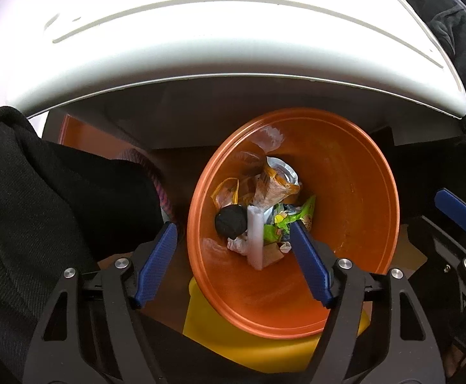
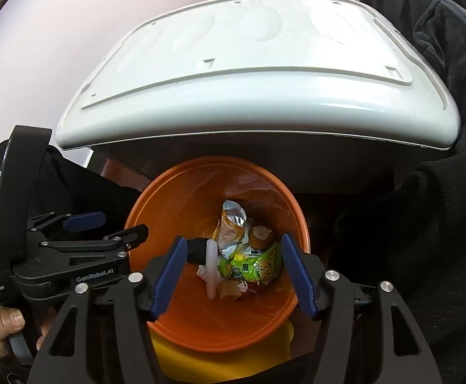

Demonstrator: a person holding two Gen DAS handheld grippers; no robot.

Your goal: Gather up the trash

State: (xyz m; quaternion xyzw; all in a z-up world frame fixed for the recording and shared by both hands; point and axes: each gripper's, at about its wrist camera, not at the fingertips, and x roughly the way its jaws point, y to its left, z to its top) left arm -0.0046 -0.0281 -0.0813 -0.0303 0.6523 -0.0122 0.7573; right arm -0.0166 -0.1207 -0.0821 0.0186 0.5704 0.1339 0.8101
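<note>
Here both claws hang over the mouth of the orange bin, looking straight down into it, which suits a moment of dropping or checking rubbish, I judge. The left claw stands wide open with nothing between its blue fingers; the right claw is likewise spread wide and holds nothing. In the right wrist view the left claw appears at the left edge, just beside the bin's rim, gripped by a hand.

The trash lies at the bottom of the bin: a green snack wrapper toward the right, an orange foil packet on the far side, a black ball-like lump to the left, a white tube-shaped piece standing roughly on end in the middle, and some crumpled white paper near its foot. The pieces touch and overlap one another, as things do when let fall, not laid down.

The bin stands on the floor with something yellow under or just beside its near edge; I cannot tell which. Beyond it a white tabletop juts over the far rim, so the bin seems tucked partly beneath it, close for sweeping rubbish in. Dark cloth hangs at the left.

With both claws empty, the next piece has yet to be fetched, if any remains.
</note>
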